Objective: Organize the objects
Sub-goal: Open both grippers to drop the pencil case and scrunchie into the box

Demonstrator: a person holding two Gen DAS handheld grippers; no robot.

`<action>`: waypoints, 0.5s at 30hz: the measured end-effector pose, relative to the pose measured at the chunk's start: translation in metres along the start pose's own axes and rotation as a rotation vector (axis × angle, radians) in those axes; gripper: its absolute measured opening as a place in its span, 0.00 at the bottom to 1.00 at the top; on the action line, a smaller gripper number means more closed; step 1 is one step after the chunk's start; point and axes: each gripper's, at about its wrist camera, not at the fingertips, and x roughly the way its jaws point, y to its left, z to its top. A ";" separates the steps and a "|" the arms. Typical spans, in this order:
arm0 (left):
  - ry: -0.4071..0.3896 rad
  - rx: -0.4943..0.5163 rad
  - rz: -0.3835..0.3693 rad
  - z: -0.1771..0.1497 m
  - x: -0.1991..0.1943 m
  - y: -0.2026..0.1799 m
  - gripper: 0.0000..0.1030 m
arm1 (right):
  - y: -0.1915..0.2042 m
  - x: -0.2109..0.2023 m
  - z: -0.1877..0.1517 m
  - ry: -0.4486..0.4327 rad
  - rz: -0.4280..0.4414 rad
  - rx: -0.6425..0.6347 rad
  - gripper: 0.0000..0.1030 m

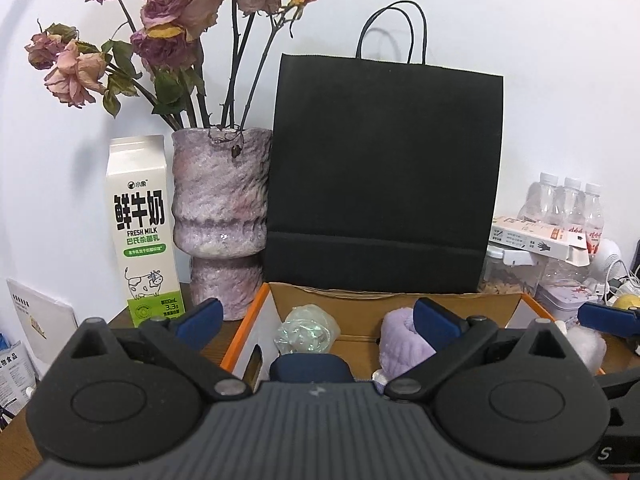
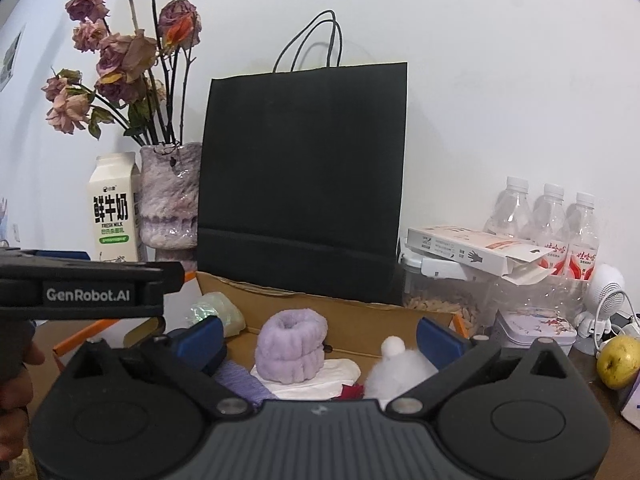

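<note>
- Fingers of the left gripper (image 1: 316, 316) and right gripper (image 2: 318, 334) stood fully spread, holding nothing
- Task items lay in the cardboard box (image 2: 352, 312) at lower centre: purple scrunchie (image 2: 290, 350), white pompom (image 2: 394, 368)
- Risk: a careless reach could topple the black bag (image 1: 380, 176) or vase (image 1: 220, 216) close behind
- Only the right view showed the apple (image 2: 618, 360), lower right

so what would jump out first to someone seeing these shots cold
The tall black paper bag standing against the white wall dominates the middle of both views. To its left, wilted pink roses rise from a mottled purple vase beside a milk carton. In front of the bag sits an open cardboard box holding a fluffy lilac band.
</note>
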 end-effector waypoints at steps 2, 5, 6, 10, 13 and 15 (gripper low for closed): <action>-0.001 -0.005 -0.002 0.000 -0.003 0.001 1.00 | 0.001 -0.002 0.000 0.004 0.002 -0.003 1.00; 0.001 -0.014 -0.008 0.001 -0.008 0.003 1.00 | 0.003 -0.003 0.001 0.012 0.003 -0.005 1.00; 0.000 -0.015 -0.011 0.001 -0.010 0.003 1.00 | 0.003 -0.005 0.001 0.013 0.006 -0.005 1.00; -0.003 -0.017 -0.019 0.000 -0.020 0.005 1.00 | 0.004 -0.014 0.002 0.009 0.021 -0.010 1.00; -0.002 -0.026 -0.026 -0.001 -0.028 0.008 1.00 | 0.005 -0.024 0.002 0.006 0.029 -0.019 1.00; -0.004 -0.027 -0.026 -0.003 -0.035 0.011 1.00 | 0.005 -0.032 0.000 0.008 0.036 -0.021 1.00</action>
